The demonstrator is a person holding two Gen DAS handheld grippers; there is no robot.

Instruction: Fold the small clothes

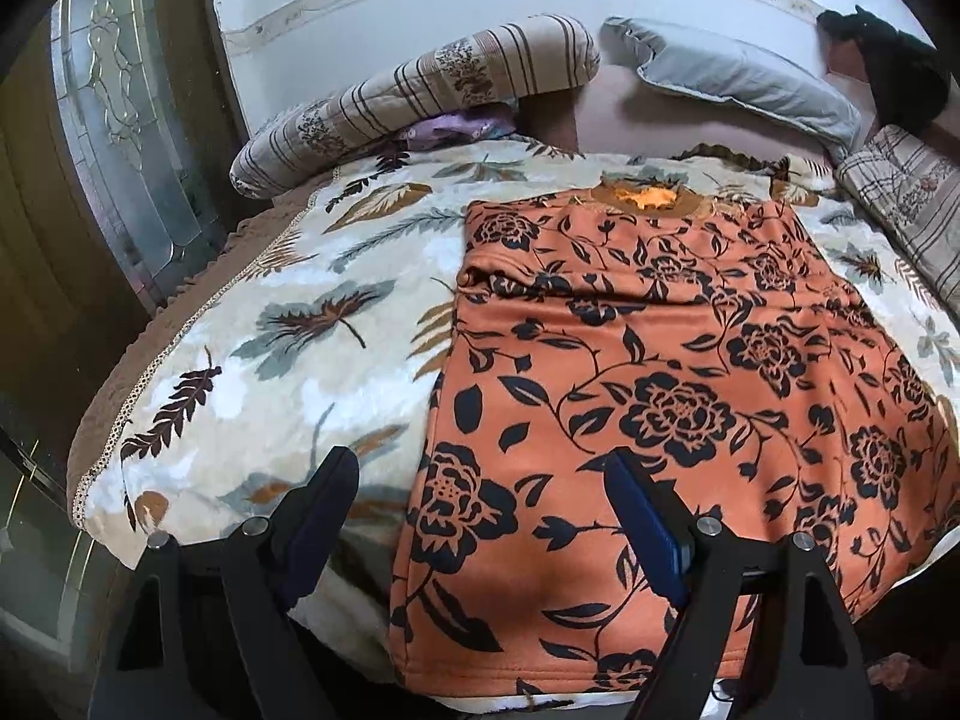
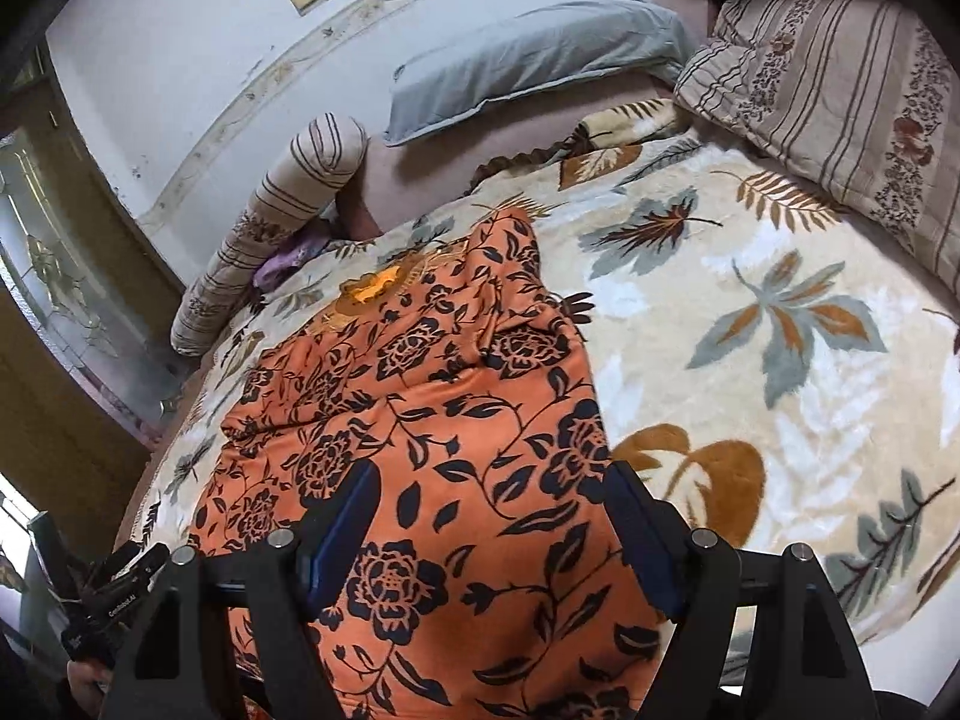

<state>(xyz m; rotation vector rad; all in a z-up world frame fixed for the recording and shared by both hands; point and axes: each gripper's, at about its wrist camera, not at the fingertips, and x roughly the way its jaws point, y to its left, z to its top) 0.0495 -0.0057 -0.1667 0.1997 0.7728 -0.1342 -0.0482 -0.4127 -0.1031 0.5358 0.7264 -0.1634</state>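
Nearest the lens, the left claw (image 1: 474, 480) hangs with its fingers spread wide and nothing between them, straddling the left edge of the orange floral garment (image 1: 630, 372): one finger over the leaf-print blanket (image 1: 252, 324), the other over the cloth. The right claw (image 2: 492, 498) is just as wide apart and empty, poised above the garment's near right edge.

The garment lies flat on the bed, neckline (image 2: 372, 287) toward the wall, with a sleeve folded in across its chest. Its hem reaches the bed's near edge and is partly cut off behind the claw bodies in both views.

Open blanket spreads wide to the garment's right (image 2: 780, 330) — plenty of free surface there. To its left the blanket runs only a short way to the fringed edge of the bed (image 1: 180, 300), with a glass-panelled door (image 1: 120, 120) close beyond.

At the far end a striped bolster (image 1: 420, 90), a grey pillow (image 1: 738, 78) and a striped folded quilt (image 2: 840, 96) line the wall side. A dark object (image 1: 888, 72) at the far right corner is too distorted to identify. A small purple item (image 1: 456, 123) peeks from under the bolster, mostly hidden.
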